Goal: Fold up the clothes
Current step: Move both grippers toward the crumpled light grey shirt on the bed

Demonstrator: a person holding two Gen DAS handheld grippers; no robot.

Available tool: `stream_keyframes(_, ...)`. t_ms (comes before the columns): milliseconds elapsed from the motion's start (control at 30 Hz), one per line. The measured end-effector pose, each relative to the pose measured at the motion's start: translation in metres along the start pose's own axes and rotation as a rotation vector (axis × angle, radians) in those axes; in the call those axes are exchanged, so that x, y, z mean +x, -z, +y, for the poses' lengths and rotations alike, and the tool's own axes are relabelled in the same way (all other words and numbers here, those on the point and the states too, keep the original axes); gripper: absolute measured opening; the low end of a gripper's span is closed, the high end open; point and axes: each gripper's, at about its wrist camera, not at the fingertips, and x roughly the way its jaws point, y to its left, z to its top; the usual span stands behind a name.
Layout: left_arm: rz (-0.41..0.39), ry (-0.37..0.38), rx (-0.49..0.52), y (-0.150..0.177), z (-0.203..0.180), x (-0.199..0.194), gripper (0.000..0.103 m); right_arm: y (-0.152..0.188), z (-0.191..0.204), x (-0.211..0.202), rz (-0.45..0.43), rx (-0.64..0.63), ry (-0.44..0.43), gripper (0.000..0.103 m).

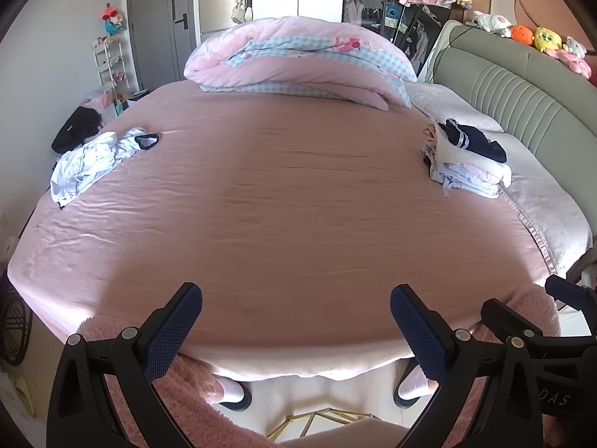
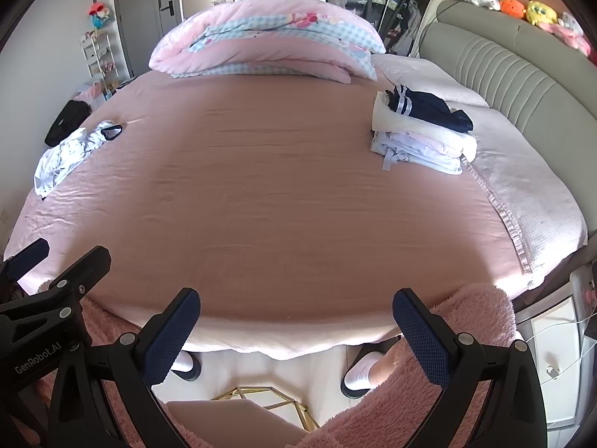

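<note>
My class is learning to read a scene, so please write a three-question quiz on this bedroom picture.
1. True or false: the left tool holds a garment.
2. What lies on top of the folded stack? A) dark blue garment B) towel C) pillow
3. Which side of the bed has the loose white garment?

Key: 1 false, both the left and the right tool are open and empty; 2 A; 3 left.

— Where do things sit around the bed (image 1: 291,224)?
— The folded quilt (image 1: 298,59) lies at its far end. The stack of folded clothes (image 2: 421,134) rests on its right side, just before the headboard (image 2: 522,86).
— And the left?
— A crumpled garment (image 1: 89,160) lies on the bed's left edge, with a bag (image 1: 76,132) just behind it. The bed's middle separates garment and stack.
</note>
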Motion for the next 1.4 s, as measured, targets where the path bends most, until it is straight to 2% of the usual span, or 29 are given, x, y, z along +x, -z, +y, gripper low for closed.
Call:
stream_keyframes(267, 0.004, 0.009, -0.016, -0.004, 0.004, 0.002, 0.102, -0.010, 0.005, 0.008, -0.035, -0.001, -0.051, 0.103)
stream_keyframes(400, -0.049, 0.007, -0.018, -0.016, 0.019, -0.008, 0.102, -0.027, 0.017, 0.006, -0.080, -0.049, -0.092, 0.103)
stream_keyframes(600, -0.152, 0.011, -0.028, -0.048, 0.062, -0.026, 0.102, -0.066, 0.065, -0.018, -0.216, -0.230, -0.195, 0.103)
stream_keyframes(667, -0.176, -0.002, -0.042, -0.058, 0.081, -0.030, 0.102, -0.077, 0.085, -0.027, -0.266, -0.291, -0.233, 0.103)
stream_keyframes(767, -0.197, -0.026, -0.113, -0.071, 0.121, -0.033, 0.102, -0.093, 0.114, -0.035, -0.288, -0.338, -0.313, 0.103)
stream_keyframes(933, -0.198, -0.086, -0.168, -0.086, 0.175, -0.024, 0.102, -0.112, 0.163, -0.035, -0.287, -0.384, -0.394, 0.103)
stream_keyframes(1100, -0.183, -0.133, -0.239, -0.082, 0.242, -0.011, 0.102, -0.119, 0.216, -0.023, -0.306, -0.444, -0.379, 0.103)
stream_keyframes(1200, -0.153, -0.168, -0.287, -0.080, 0.295, 0.007, 0.102, -0.136, 0.263, 0.010, -0.258, -0.498, -0.376, 0.103)
stream_keyframes(1333, -0.109, -0.209, -0.348, -0.081, 0.364, 0.041, 0.102, -0.166, 0.308, 0.060, -0.132, -0.486, -0.472, 0.103)
stream_keyframes(1400, -0.096, -0.227, -0.387, -0.080, 0.398, 0.058, 0.102, -0.177, 0.328, 0.080, -0.111, -0.465, -0.485, 0.103)
